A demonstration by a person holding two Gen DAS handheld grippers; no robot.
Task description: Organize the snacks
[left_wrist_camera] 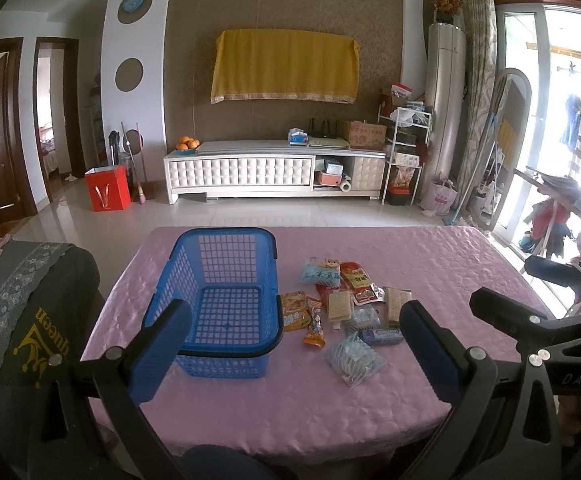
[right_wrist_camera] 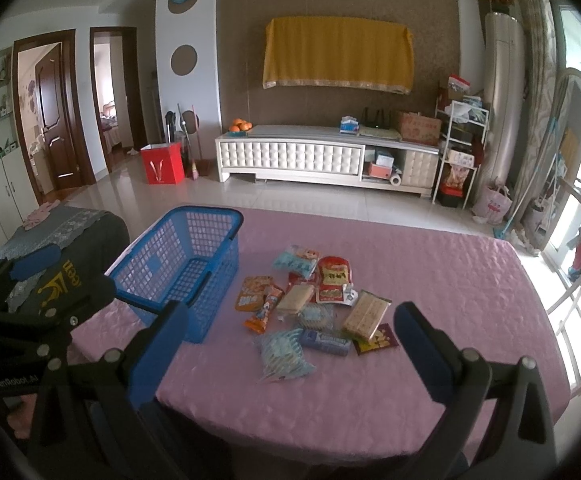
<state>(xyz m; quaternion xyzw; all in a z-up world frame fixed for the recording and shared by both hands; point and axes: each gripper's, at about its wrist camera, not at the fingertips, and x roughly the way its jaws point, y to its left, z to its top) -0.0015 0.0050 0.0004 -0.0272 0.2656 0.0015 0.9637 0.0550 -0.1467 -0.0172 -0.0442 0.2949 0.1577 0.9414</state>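
- The left hand-held gripper (left_wrist_camera: 296, 330) hangs above the near edge of the desk (left_wrist_camera: 430, 252) with its blue-padded fingers (left_wrist_camera: 158, 350) spread wide and nothing between them.
- The right hand-held gripper (right_wrist_camera: 290, 340) is likewise spread wide and empty, held above the near edge; in the left wrist view it shows at the right margin.
- A blue mesh basket (left_wrist_camera: 226, 304) stands upright on the left part of the pink-clothed desk, with no snack inside it.
- The snacks lie in a loose pile (right_wrist_camera: 314, 304) just right of the basket, some overlapping.
- At the far end of the pile sit a light blue packet (right_wrist_camera: 294, 262) and a red packet (right_wrist_camera: 332, 274).
- On the basket side lie an orange packet (right_wrist_camera: 252, 292) and a slim orange stick pack (right_wrist_camera: 264, 314).
- Nearest the camera is a clear bag of blue-white pieces (right_wrist_camera: 284, 354), touching a blue bar (right_wrist_camera: 326, 340).
- A tan cracker pack (right_wrist_camera: 366, 314) lies at the right, partly over a dark red sachet (right_wrist_camera: 378, 340).
- Behind the desk, a white cabinet (right_wrist_camera: 290, 158) stands against the wall.
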